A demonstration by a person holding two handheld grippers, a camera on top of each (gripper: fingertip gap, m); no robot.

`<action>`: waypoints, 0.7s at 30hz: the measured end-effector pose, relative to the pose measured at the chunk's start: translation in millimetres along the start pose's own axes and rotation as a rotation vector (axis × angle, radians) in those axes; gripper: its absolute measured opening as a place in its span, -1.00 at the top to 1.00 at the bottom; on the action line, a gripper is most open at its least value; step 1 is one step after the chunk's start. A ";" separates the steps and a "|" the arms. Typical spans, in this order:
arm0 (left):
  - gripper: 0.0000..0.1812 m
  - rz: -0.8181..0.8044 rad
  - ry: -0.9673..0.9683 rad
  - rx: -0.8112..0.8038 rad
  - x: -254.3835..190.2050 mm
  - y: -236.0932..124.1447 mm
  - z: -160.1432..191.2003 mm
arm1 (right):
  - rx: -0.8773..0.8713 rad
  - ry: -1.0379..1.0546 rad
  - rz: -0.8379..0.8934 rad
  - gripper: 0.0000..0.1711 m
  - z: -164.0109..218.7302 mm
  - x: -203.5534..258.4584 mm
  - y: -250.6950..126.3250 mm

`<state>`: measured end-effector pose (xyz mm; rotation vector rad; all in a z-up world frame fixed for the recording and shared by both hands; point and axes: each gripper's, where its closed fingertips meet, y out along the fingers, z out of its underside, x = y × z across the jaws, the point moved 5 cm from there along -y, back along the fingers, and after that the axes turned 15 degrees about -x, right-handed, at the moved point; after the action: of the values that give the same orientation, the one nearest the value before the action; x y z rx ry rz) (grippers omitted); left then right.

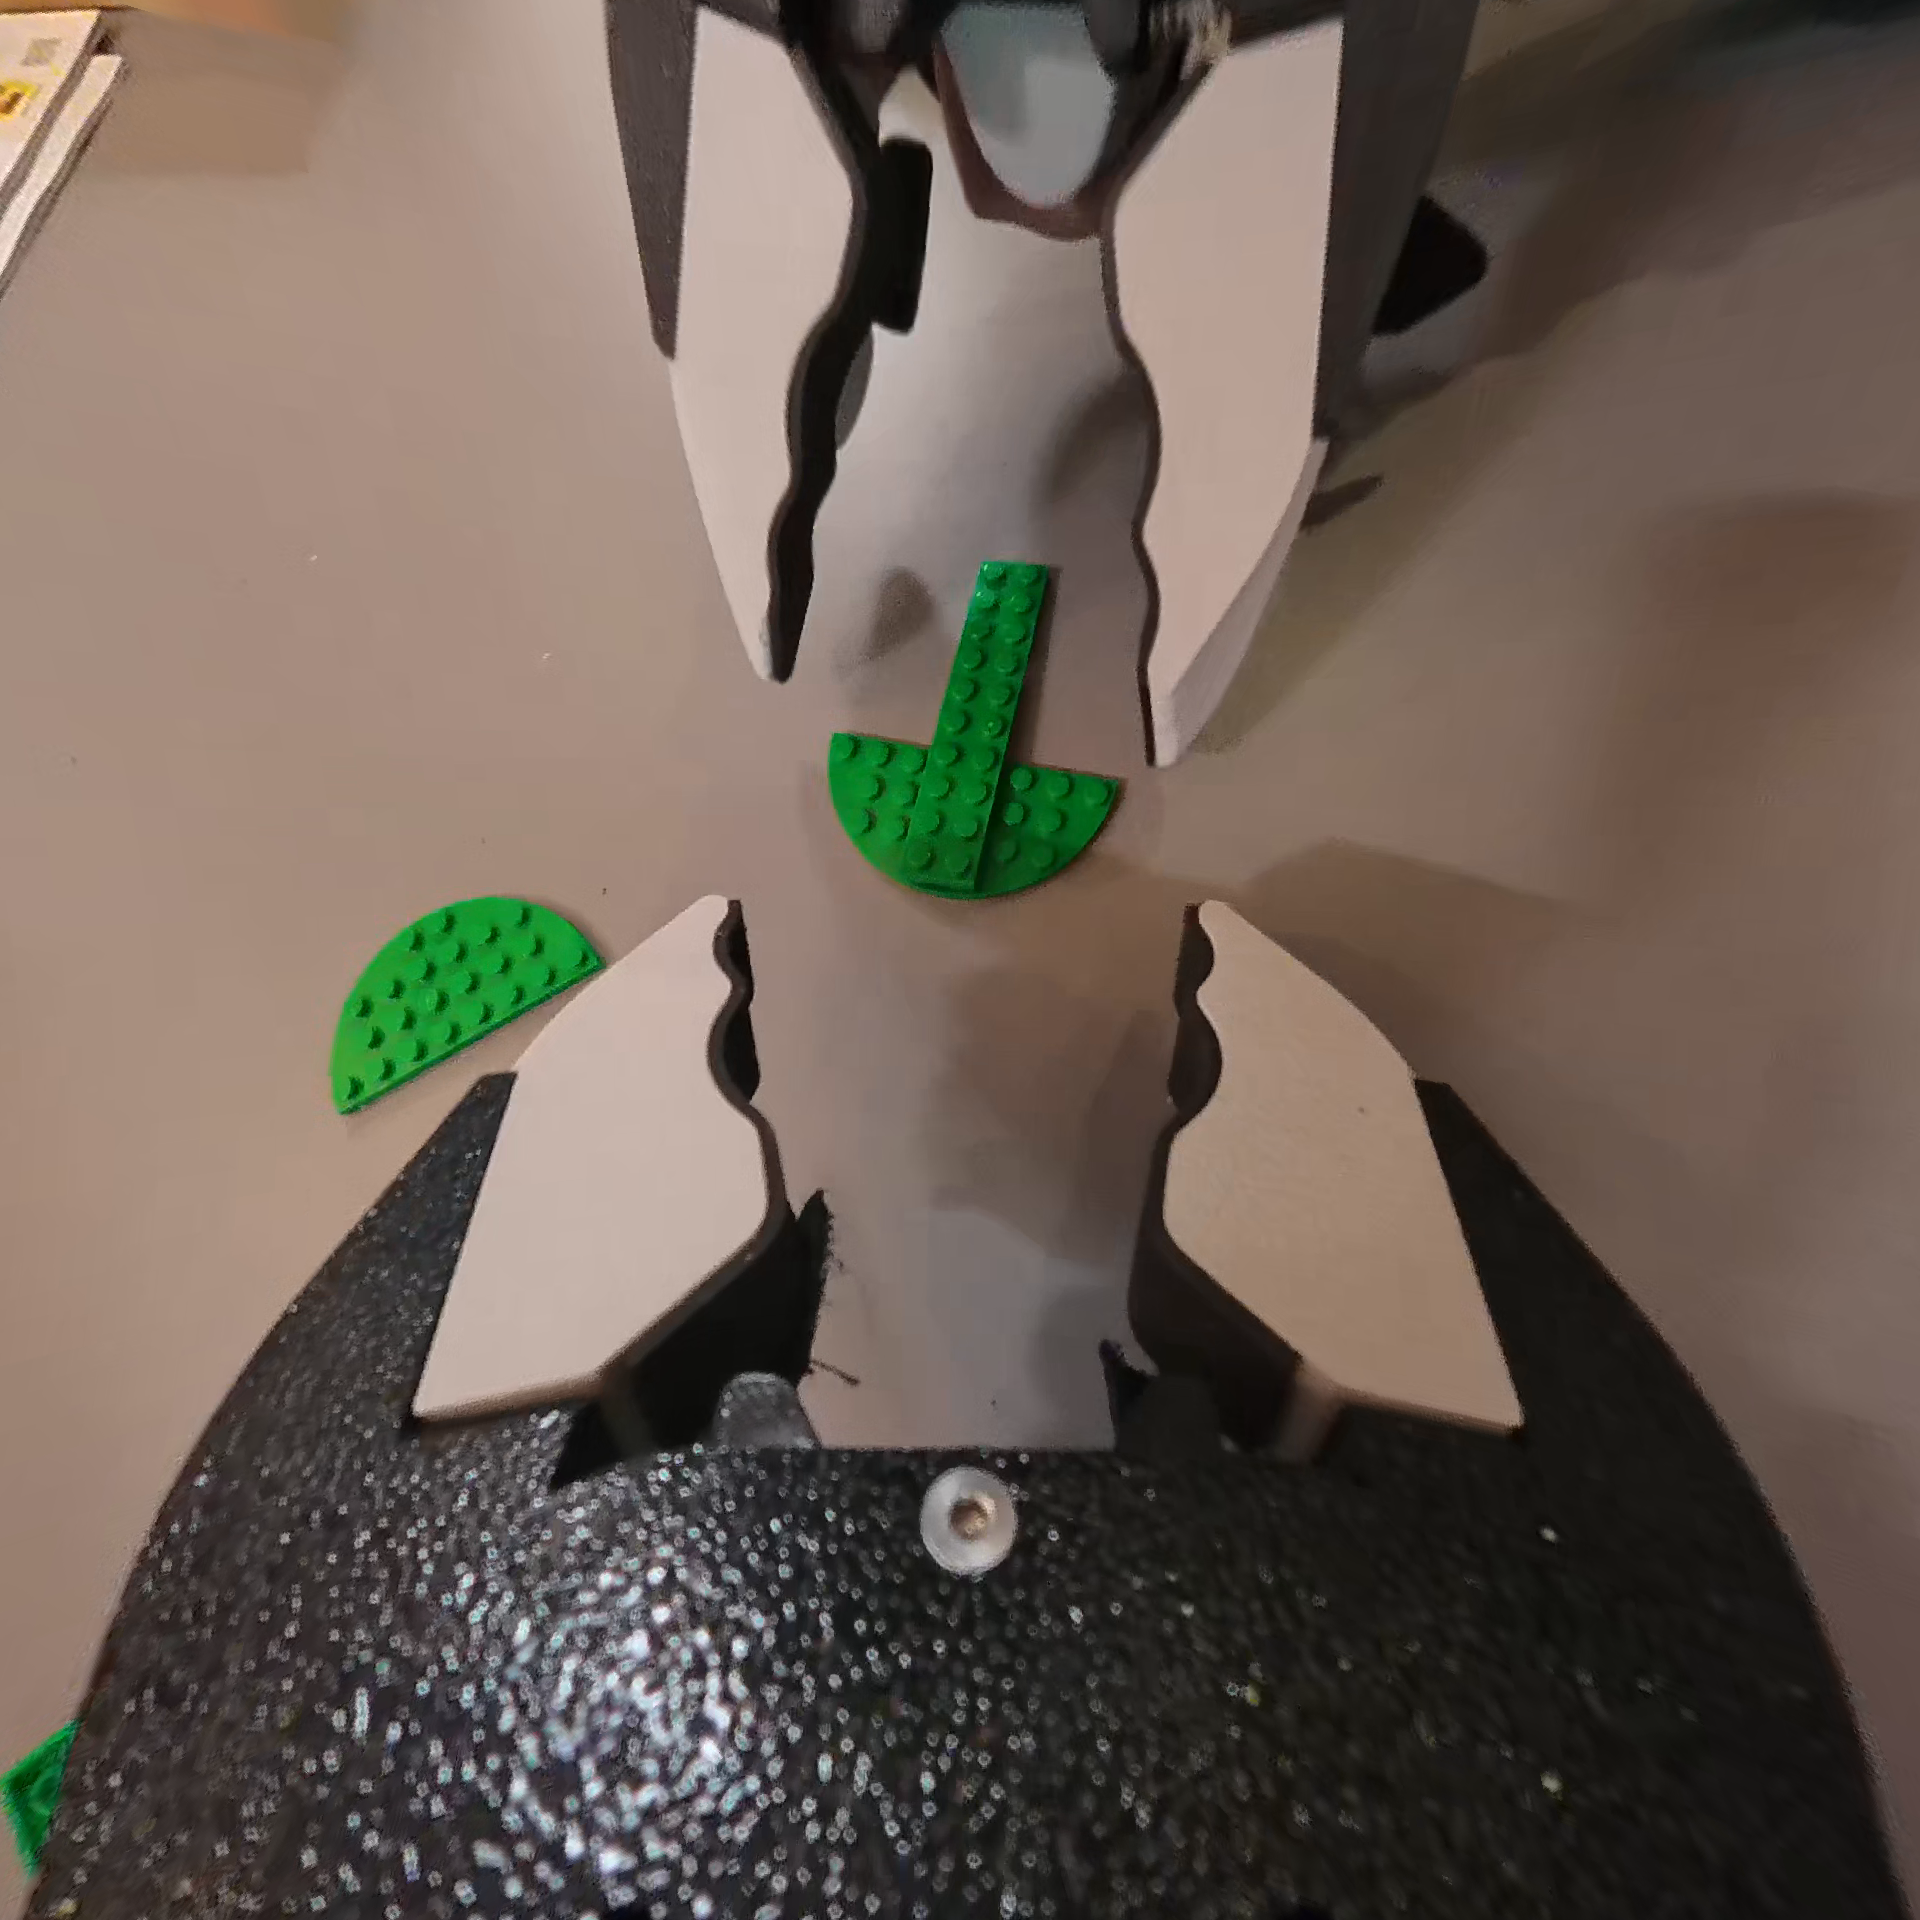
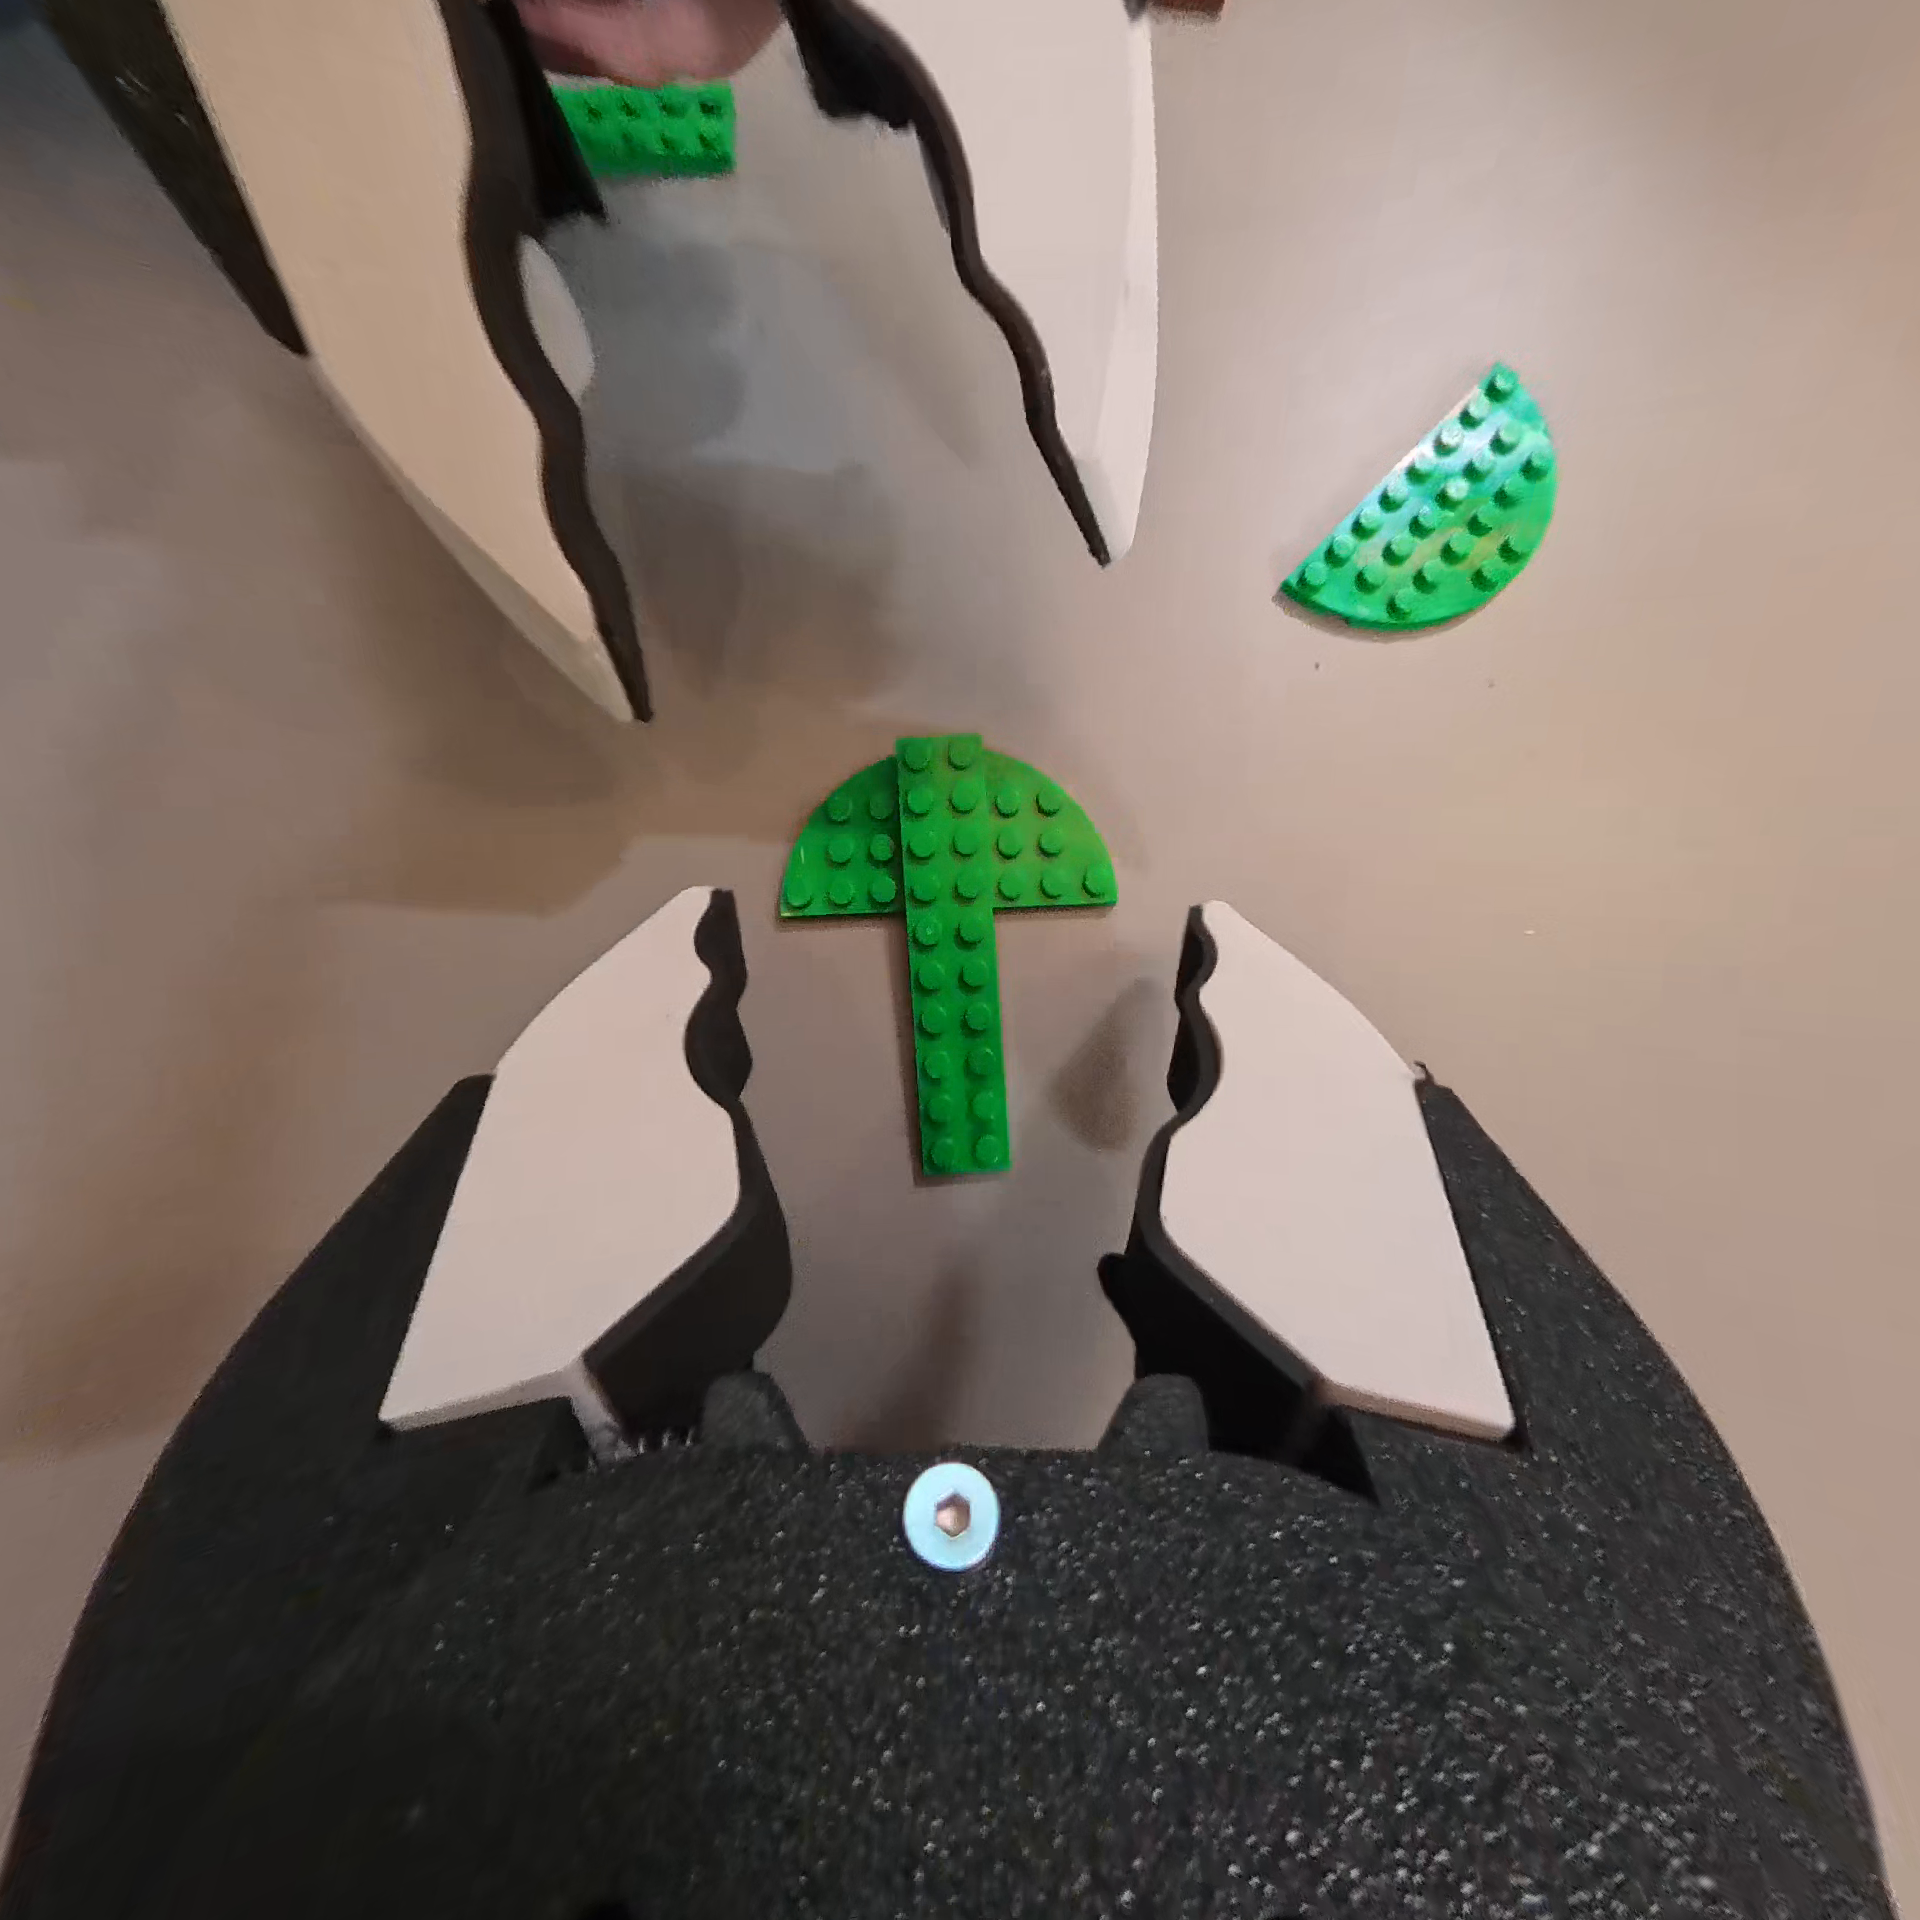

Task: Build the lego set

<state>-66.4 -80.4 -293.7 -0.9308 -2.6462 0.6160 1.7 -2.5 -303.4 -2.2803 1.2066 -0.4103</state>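
Note:
A long green plate [image 1: 982, 727] sits pressed across a green half-round plate [image 1: 1049, 821] on the tan table; together they form a T. My left gripper [image 1: 961, 914] is open and empty, just short of the half-round's curved edge. My right gripper [image 1: 966, 707] faces it from the far side, open and empty. In the right wrist view the long plate [image 2: 956, 997] lies between the right gripper's [image 2: 956, 909] fingers, with the half-round plate [image 2: 1039, 842] beyond them and the left gripper [image 2: 871, 632] behind. Neither gripper touches the plates.
A second loose green half-round plate [image 1: 457, 997] lies left of my left gripper and shows in the right wrist view [image 2: 1439, 520]. A short green plate [image 2: 649, 130] lies behind the left gripper. White booklets [image 1: 42, 125] lie at the far left. The tips of one gripper are about 5 cm away from the tips of the other.

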 end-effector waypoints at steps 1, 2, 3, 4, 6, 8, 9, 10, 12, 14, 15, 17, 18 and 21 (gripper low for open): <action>0.14 0.000 -0.010 -0.008 -0.3 -1.2 0.1 | 0.014 -0.001 0.009 0.04 1.6 0.1 3.4; 0.14 -0.001 -0.019 -0.013 -0.7 -2.4 0.3 | 0.027 -0.001 0.012 0.02 3.0 0.5 6.4; 0.15 -0.003 -0.024 -0.016 -1.2 -3.7 0.5 | 0.037 0.000 0.012 0.01 3.9 1.0 9.1; 0.15 -0.007 -0.026 -0.017 -1.5 -4.9 1.0 | 0.044 -0.002 0.009 0.01 4.4 1.5 11.3; 0.17 -0.011 -0.024 -0.018 -2.5 -6.8 2.3 | 0.049 -0.016 0.009 0.03 4.2 1.6 14.4; 0.19 -0.013 -0.018 -0.013 -3.1 -8.4 4.1 | 0.055 -0.036 0.006 0.08 3.2 1.3 16.0; 0.19 -0.013 -0.019 -0.010 -3.4 -9.0 4.9 | 0.060 -0.041 0.001 0.08 2.6 1.4 16.7; 0.19 -0.012 -0.022 -0.008 -3.7 -9.6 5.8 | 0.066 -0.045 -0.002 0.09 2.1 1.3 17.3; 0.20 -0.013 -0.023 -0.005 -4.0 -10.4 7.2 | 0.083 -0.049 -0.009 0.09 1.2 1.1 17.9; 0.21 -0.013 -0.025 -0.003 -4.4 -10.7 8.1 | 0.102 -0.051 -0.011 0.13 0.4 0.4 17.9; 0.21 -0.012 -0.026 -0.002 -4.6 -10.5 8.4 | 0.111 -0.053 -0.013 0.15 -0.1 0.1 17.9; 0.22 -0.010 -0.025 0.000 -5.2 -10.2 8.6 | 0.125 -0.058 -0.019 0.19 -0.8 0.1 18.0; 0.22 -0.010 -0.023 -0.001 -5.5 -10.0 8.6 | 0.129 -0.063 -0.023 0.23 -1.2 0.5 18.2; 0.26 -0.011 -0.001 -0.003 -6.1 -9.1 8.0 | 0.130 -0.071 -0.030 0.26 -1.7 1.2 18.4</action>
<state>-69.7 -93.1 -297.0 -0.9166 -2.6523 0.6107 -10.8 -12.6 -312.6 -2.1853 1.0803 -0.4040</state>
